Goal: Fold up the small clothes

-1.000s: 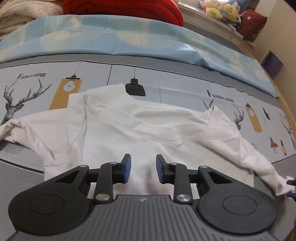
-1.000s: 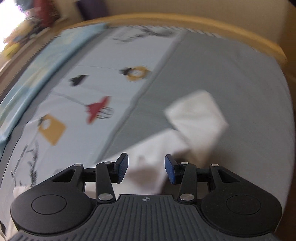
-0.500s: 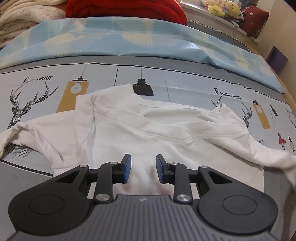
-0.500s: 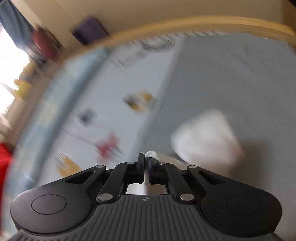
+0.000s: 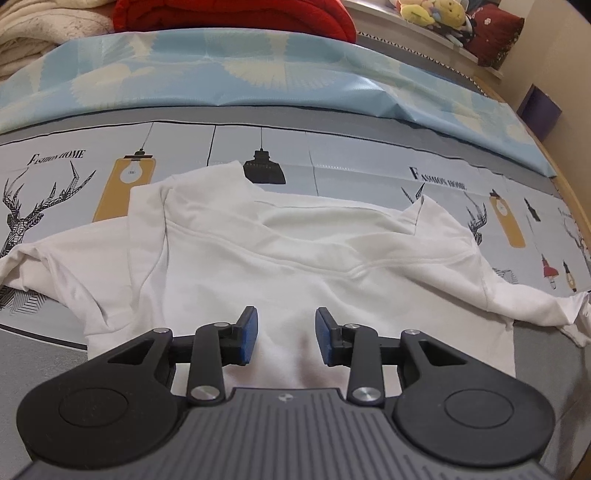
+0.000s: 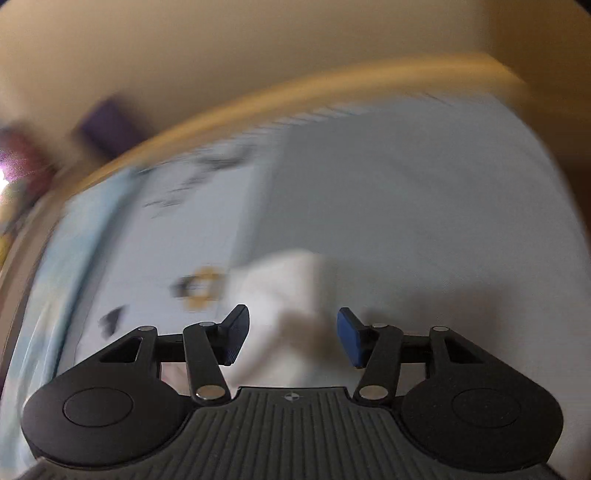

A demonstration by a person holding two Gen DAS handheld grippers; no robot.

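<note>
Blue-padded fingers point(image 5: 248, 334) of the left gripper point(image 5: 285, 336) stand parted, their jaws having just opened a little, with nothing pinched between them; they hover over the lower middle of the white shirt point(image 5: 295, 266), and whether the pads touch the cloth cannot be told. That shirt lies spread flat, its collar on the side away from the gripper, one sleeve point(image 5: 55, 262) reaching out to the left of the shirt's body and the other sleeve point(image 5: 535, 306) trailing off to the right. It rests on a printed bedspread point(image 5: 351, 162) with lamps, deer heads and lettering; beyond the shirt's collar runs a pale blue patterned cover point(image 5: 240, 74), then a red blanket point(image 5: 236, 16) and a cream knitted one point(image 5: 44, 33). Plush toys point(image 5: 430, 13) sit on a ledge further back to the right. In the blurred right wrist view, the right gripper point(image 6: 291, 338) is spread wide, its jaws having just opened, and a sleeve end of the white shirt point(image 6: 288, 295) lies loose between and beyond the fingers on the grey part of the bedspread point(image 6: 424, 206), not pinched. No containers appear near the shirt.
</note>
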